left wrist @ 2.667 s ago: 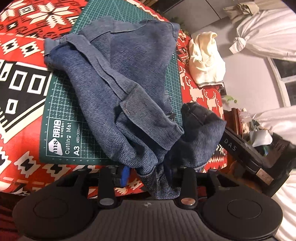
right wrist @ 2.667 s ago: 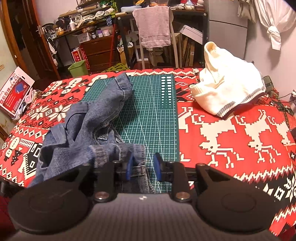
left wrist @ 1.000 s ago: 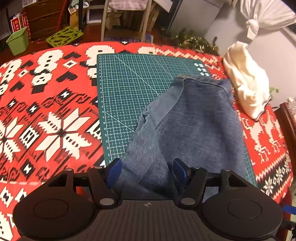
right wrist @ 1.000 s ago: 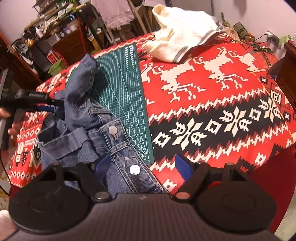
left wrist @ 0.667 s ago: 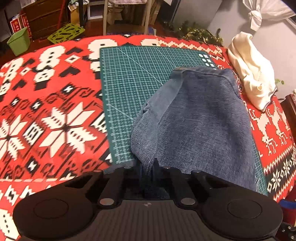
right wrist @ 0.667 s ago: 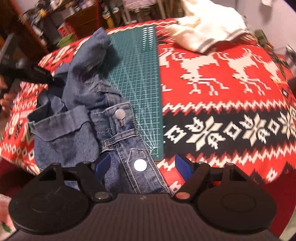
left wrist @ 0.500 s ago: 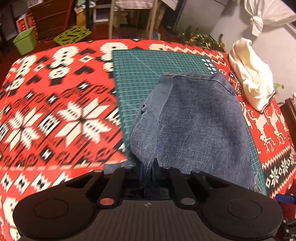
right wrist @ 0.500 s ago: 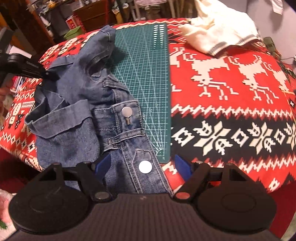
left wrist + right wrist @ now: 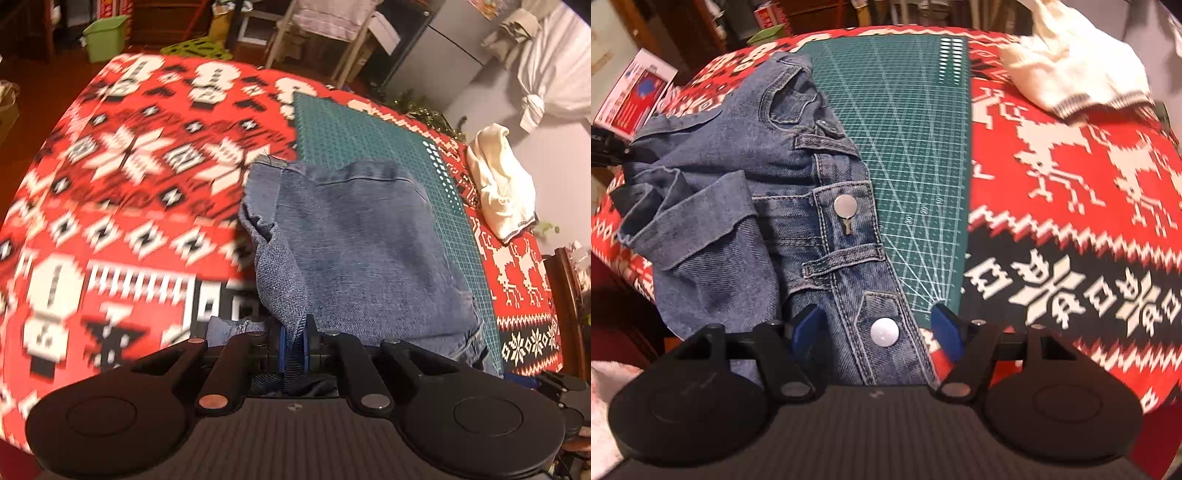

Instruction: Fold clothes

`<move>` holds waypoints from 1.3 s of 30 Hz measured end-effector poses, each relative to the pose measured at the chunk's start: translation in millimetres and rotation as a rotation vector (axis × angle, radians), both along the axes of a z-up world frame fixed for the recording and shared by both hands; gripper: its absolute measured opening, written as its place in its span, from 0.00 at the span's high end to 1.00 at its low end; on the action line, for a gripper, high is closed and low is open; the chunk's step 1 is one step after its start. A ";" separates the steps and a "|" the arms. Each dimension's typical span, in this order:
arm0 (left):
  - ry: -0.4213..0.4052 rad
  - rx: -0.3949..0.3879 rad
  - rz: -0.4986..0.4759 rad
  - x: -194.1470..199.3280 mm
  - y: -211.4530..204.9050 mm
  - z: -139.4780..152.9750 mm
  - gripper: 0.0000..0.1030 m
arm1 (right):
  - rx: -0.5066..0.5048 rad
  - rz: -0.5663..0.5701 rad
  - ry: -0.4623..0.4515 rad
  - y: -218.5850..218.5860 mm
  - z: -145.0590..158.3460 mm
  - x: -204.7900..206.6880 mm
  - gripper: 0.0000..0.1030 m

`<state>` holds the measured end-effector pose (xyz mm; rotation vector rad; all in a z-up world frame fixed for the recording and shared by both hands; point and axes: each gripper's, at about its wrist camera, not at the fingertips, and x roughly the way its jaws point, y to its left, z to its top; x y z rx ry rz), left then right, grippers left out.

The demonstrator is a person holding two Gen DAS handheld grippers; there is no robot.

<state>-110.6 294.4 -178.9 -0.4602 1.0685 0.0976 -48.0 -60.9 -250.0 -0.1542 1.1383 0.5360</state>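
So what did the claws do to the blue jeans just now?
The left claw snapped shut on a fold of the blue denim jeans and dragged them sideways, off the green cutting mat onto the red patterned blanket. The right claw let go and now sits open around the waistband. The cream sweater stayed put.

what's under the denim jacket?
The denim jacket lies partly on the green cutting mat and partly on the red patterned tablecloth. Whatever else sits beneath the fabric is covered. The left gripper pinches its edge.
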 end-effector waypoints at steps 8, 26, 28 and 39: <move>0.009 -0.043 0.057 -32.6 1.8 -7.6 0.92 | -0.030 0.075 -0.050 16.3 1.0 0.3 0.67; -0.076 -0.124 0.121 -40.5 -4.5 17.0 0.92 | 0.023 0.098 -0.275 56.6 64.9 60.7 0.79; -0.079 -0.128 0.116 -37.9 -10.4 17.7 0.92 | 0.006 0.088 -0.297 65.4 64.1 79.7 0.83; -0.037 -0.136 0.095 -40.5 -16.1 9.1 0.81 | 0.055 0.037 -0.205 50.8 48.3 117.8 0.74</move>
